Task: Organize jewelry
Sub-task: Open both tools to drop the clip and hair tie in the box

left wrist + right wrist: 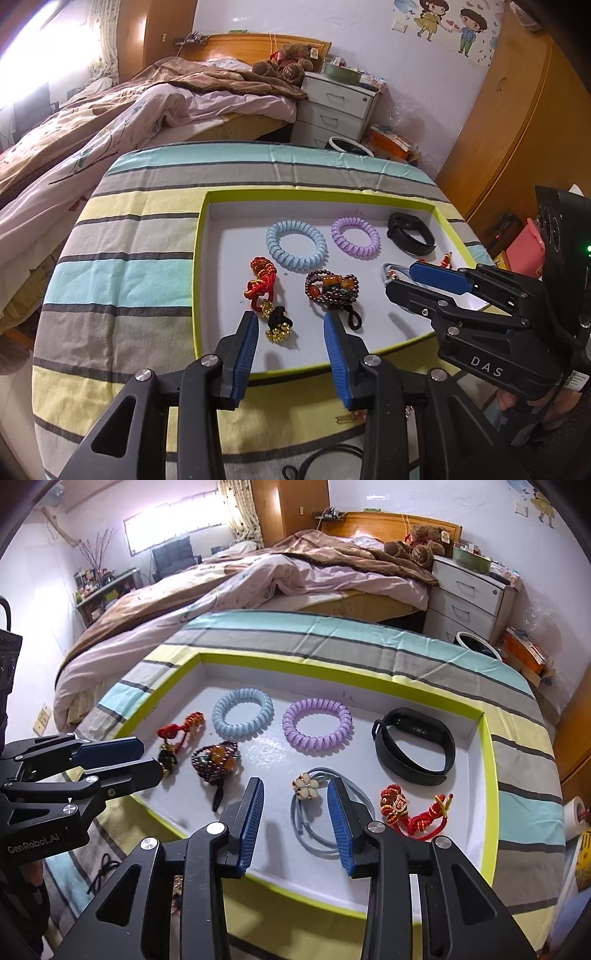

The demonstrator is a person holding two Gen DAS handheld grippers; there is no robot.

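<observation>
A shallow white tray with a lime-green rim [197, 258] [487, 775] lies on the striped cloth. Inside are a blue coil tie [296, 244] [243, 712], a purple coil tie [355, 233] [317, 724], a black wristband [412, 234] [413, 751], a dark bead bracelet [332, 286] [218, 762], a red knotted cord [260, 282] [181, 727] and a red-and-gold charm [410, 810]. My left gripper [290, 325] [147, 755] is open around a black tie with gold beads [279, 326], pads clear of it. My right gripper [295, 794] [402, 278] is open around a flower tie on grey-blue cord [306, 788], not pressing it.
The tray sits on a round table under a striped cloth [129, 266]. A gold clip [347, 419] and a black cord [325, 461] lie on the cloth in front of the tray. Behind are a bed [110, 122], white drawers [336, 107] and a wooden wardrobe [517, 129].
</observation>
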